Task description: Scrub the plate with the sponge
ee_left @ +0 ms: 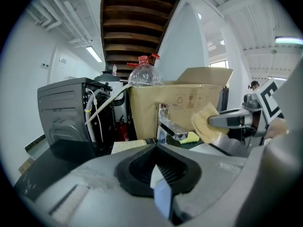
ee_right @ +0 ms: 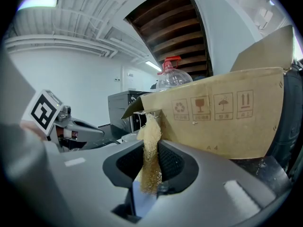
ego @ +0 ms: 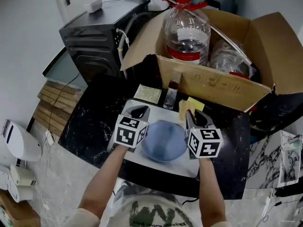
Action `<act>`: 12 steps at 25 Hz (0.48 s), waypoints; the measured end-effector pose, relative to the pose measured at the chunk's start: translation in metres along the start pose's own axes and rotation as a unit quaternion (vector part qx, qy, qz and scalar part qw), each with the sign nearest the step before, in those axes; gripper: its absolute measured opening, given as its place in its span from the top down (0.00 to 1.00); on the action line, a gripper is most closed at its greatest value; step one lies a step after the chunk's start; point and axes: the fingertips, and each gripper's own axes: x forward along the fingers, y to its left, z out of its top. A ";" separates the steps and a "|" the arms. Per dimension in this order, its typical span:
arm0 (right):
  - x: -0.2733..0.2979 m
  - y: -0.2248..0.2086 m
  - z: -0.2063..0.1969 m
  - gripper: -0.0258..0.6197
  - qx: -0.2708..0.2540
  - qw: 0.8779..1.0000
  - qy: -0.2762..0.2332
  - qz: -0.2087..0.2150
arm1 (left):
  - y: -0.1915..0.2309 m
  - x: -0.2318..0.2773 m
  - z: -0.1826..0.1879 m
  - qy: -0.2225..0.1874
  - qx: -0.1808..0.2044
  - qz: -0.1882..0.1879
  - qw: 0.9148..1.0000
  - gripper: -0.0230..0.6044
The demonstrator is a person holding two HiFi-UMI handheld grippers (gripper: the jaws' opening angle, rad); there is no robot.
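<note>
Head view: the left tool [ego: 138, 111] clamps the left rim of the blue plate [ego: 164, 143] in the white basin [ego: 156, 167]; the right tool [ego: 198, 117] pinches the tan sponge [ego: 184, 110] by the plate's far right edge. Just beyond, a cardboard box [ego: 215, 86] crowds the far side of the dark desk [ego: 90, 126].

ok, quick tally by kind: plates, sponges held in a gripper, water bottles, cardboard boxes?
plate: 1
sponge, in the right gripper: 1
water bottle: 1
cardboard box: 1
Total: 4
</note>
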 end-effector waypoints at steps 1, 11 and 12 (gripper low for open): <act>0.001 0.000 -0.001 0.85 0.000 1.000 0.001 -0.003 | 0.001 0.002 0.001 -0.001 0.000 -0.003 1.000 0.96; 0.002 0.008 0.007 0.85 0.001 0.998 0.001 -0.067 | 0.013 0.014 0.005 -0.006 0.015 -0.063 0.998 0.96; 0.000 0.009 0.009 0.85 0.001 0.997 0.000 -0.074 | 0.014 0.015 0.006 -0.007 0.017 -0.070 0.997 0.96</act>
